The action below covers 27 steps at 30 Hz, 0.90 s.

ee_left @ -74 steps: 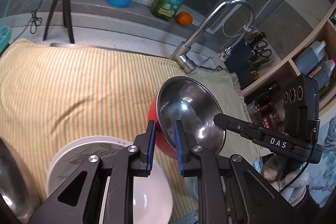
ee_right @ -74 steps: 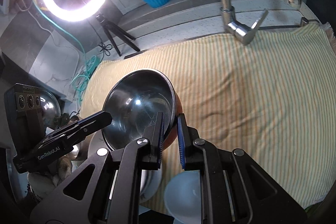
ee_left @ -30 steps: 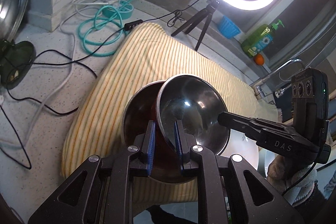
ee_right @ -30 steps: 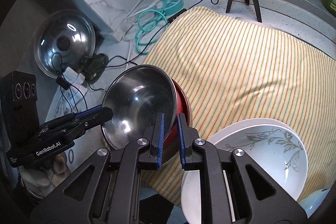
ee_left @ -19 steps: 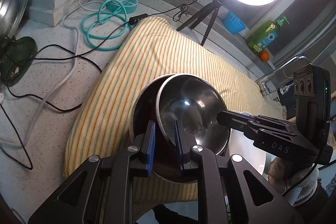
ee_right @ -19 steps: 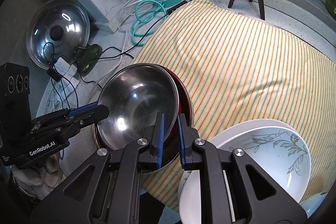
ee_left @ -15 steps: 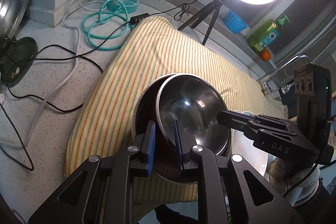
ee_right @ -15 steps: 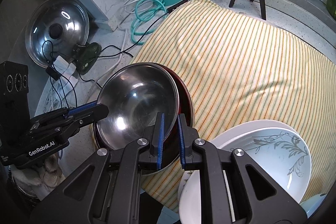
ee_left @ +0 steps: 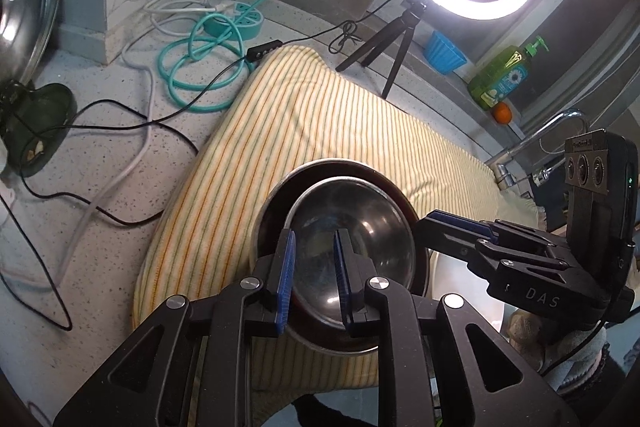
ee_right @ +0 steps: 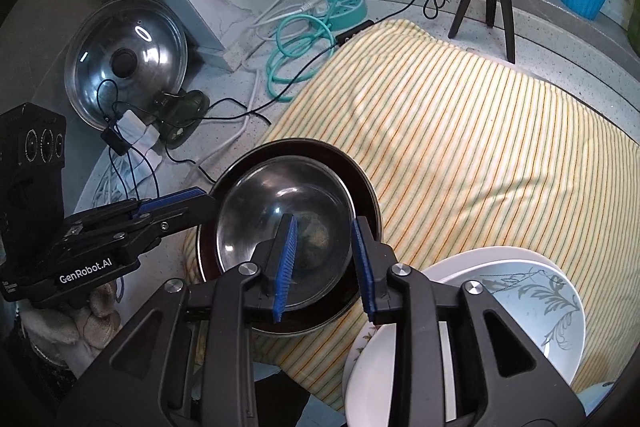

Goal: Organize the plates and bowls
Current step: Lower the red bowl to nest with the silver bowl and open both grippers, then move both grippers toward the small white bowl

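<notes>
The steel bowl (ee_right: 280,223) is sitting nested inside the larger dark bowl (ee_right: 362,183), both resting on the near corner of the striped cloth (ee_right: 480,131). The right gripper (ee_right: 324,263) is hanging directly over the steel bowl's near rim; its jaws have just been opening and now stand a narrow gap apart, the rim lying between them with the pads clear of it. The left gripper (ee_left: 314,277) is reaching in from the opposite side, its jaws standing narrow astride that bowl's rim, apparently not pressing it. Just right of the right gripper, white patterned plates (ee_right: 532,291) are lying stacked on the cloth.
</notes>
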{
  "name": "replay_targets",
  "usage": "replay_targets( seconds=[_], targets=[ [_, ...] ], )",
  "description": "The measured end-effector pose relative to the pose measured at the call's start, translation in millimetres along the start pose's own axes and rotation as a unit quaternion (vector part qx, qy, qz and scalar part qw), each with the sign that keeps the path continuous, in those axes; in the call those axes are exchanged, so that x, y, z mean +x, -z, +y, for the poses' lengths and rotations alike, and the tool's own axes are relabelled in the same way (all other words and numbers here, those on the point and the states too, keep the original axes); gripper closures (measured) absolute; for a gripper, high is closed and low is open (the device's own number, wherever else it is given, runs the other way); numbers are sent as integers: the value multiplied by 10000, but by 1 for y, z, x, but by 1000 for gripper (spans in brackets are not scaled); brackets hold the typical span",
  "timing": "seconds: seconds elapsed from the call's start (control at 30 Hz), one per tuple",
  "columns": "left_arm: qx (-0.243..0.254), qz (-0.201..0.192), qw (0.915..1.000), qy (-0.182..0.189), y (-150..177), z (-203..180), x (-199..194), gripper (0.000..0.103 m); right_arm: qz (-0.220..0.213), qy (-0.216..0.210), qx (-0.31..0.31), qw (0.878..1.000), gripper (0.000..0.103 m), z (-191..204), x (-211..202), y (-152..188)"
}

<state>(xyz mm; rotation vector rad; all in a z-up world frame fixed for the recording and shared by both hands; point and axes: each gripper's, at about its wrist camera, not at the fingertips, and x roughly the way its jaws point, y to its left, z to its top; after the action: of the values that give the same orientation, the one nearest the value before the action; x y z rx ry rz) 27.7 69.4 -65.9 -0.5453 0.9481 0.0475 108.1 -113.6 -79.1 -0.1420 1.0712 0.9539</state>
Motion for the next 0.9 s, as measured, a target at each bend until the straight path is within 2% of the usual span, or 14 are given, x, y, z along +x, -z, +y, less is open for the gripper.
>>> replay_targets(
  seconds=[0.1, 0.2, 0.23, 0.33, 0.4, 0.47, 0.53, 0.7, 0.73, 0.83, 0.9],
  targets=[
    [24, -6, 10000, 43, -1, -5, -2, 84, -61, -37, 46, 10000, 73, -3, -10, 1],
    [59, -28, 9999, 79, -1, -12, -4, 84, -122, -37, 116, 9999, 58, -9, -21, 4],
    [71, -29, 9999, 115, 0, -15, -4, 84, -167, -33, 151, 9997, 56, -12, -26, 5],
    [165, -9, 9997, 187, 2, -27, -4, 73, -252, 5, 233, 9994, 56, -21, -41, 11],
    [264, 3, 9994, 235, 4, -37, -3, 73, -301, 37, 308, 9991, 56, -28, -51, 15],
    [356, 30, 9989, 314, 6, -48, -2, 72, -361, 83, 424, 9984, 50, -39, -63, 22],
    [384, 44, 9984, 409, 8, -58, -1, 67, -449, 155, 567, 9973, 33, -51, -76, 28],
    [612, 139, 9959, 649, 15, -89, 4, 65, -591, 418, 818, 9940, 24, -79, -105, 47],
    [685, 181, 9951, 691, 17, -97, 7, 63, -626, 457, 907, 9929, 21, -87, -112, 51],
    [838, 266, 9931, 776, 23, -117, 12, 47, -708, 582, 1153, 9891, 21, -108, -129, 65],
    [940, 390, 9912, 844, 27, -130, 19, 45, -751, 687, 1330, 9859, 21, -122, -141, 77]
  ],
)
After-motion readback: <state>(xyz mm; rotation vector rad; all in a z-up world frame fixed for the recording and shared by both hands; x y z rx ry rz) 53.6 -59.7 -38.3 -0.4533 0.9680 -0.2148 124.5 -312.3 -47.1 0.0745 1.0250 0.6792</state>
